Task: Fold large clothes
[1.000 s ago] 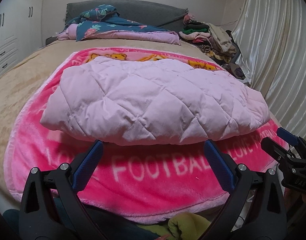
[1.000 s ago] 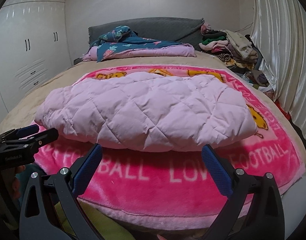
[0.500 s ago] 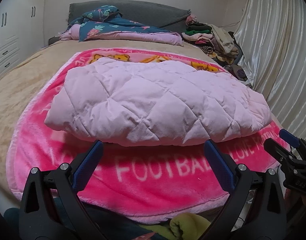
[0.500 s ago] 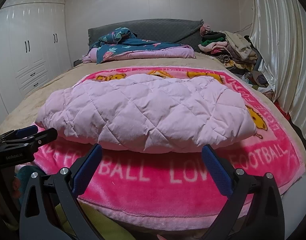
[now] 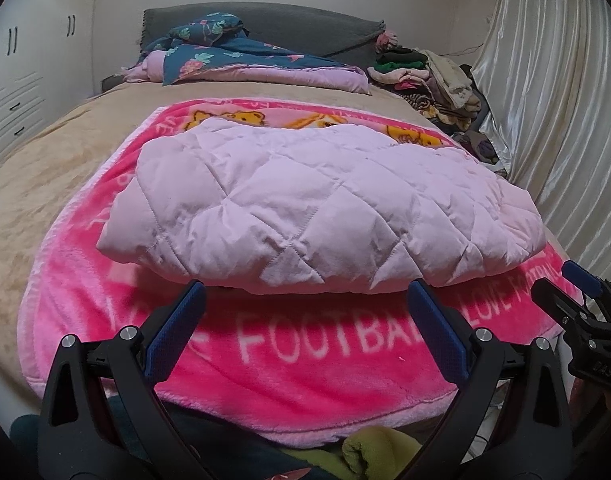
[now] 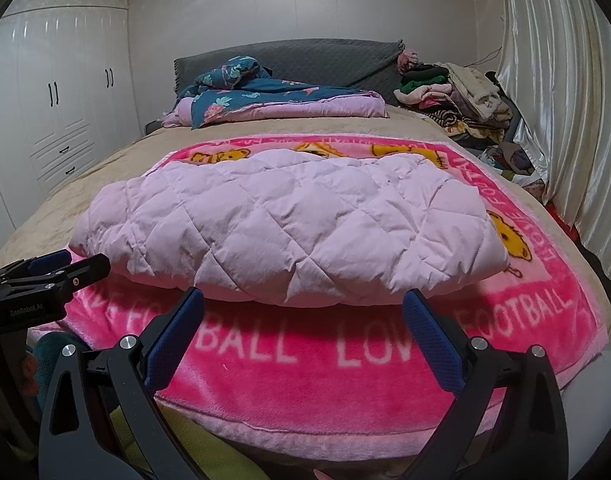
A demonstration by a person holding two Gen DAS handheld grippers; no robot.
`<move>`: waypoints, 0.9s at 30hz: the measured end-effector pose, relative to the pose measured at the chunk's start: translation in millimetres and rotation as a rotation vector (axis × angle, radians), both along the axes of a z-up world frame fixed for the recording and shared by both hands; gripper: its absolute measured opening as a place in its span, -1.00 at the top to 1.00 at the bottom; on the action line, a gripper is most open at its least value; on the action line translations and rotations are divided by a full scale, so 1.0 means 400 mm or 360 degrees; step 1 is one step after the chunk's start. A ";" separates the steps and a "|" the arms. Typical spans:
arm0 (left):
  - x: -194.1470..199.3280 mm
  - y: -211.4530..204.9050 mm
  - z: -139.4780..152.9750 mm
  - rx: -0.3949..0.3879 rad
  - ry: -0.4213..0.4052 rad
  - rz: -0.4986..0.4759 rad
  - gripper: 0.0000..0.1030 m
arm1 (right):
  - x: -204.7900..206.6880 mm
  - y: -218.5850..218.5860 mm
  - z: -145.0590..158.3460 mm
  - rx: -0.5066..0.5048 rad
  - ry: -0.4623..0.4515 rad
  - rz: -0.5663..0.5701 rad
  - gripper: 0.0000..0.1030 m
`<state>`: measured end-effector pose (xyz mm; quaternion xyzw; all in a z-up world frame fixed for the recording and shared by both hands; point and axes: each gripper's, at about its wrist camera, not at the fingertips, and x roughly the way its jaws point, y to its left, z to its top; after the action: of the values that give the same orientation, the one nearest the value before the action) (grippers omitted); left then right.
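Note:
A pale pink quilted garment [image 5: 317, 208] lies folded into a thick rectangle on a bright pink "FOOTBALL" blanket [image 5: 305, 344] on the bed; it also shows in the right wrist view [image 6: 289, 228]. My left gripper [image 5: 305, 300] is open and empty, just in front of the garment's near edge. My right gripper [image 6: 303, 300] is open and empty, also just short of the near edge. Each gripper shows at the side of the other's view: the right one [image 5: 577, 300], the left one [image 6: 57, 268].
A blue floral quilt [image 6: 273, 96] lies folded at the grey headboard. A pile of mixed clothes [image 6: 453, 96] sits at the far right beside the pale curtain [image 6: 565, 100]. White wardrobes [image 6: 53, 100] stand on the left. A green cloth [image 5: 369, 452] lies below the bed's front edge.
Both grippers stay open and have drawn back slightly from the folded garment. The garment has not moved.

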<state>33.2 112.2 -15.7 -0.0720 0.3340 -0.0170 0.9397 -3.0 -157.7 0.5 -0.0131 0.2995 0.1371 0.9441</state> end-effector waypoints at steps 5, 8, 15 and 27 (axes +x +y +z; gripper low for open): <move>0.000 0.006 0.002 -0.0002 0.0001 0.0012 -0.82 | -0.002 -0.004 0.004 -0.0005 -0.0003 -0.0011 -0.92; -0.003 0.008 0.006 -0.0002 -0.0004 0.0022 -0.82 | -0.004 -0.004 0.005 -0.0006 -0.0001 -0.0011 -0.92; -0.004 0.010 0.007 -0.0009 -0.0002 0.0025 -0.82 | -0.004 -0.004 0.005 -0.0004 0.0004 -0.0013 -0.92; -0.006 0.015 0.010 -0.0002 0.0000 0.0030 -0.82 | -0.003 0.002 -0.001 -0.0017 0.0011 -0.0002 -0.92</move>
<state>30.9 118.3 -11.6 -0.0758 0.3334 -0.0085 0.9397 -4.1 -156.7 0.2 -0.0175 0.3036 0.1349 0.9430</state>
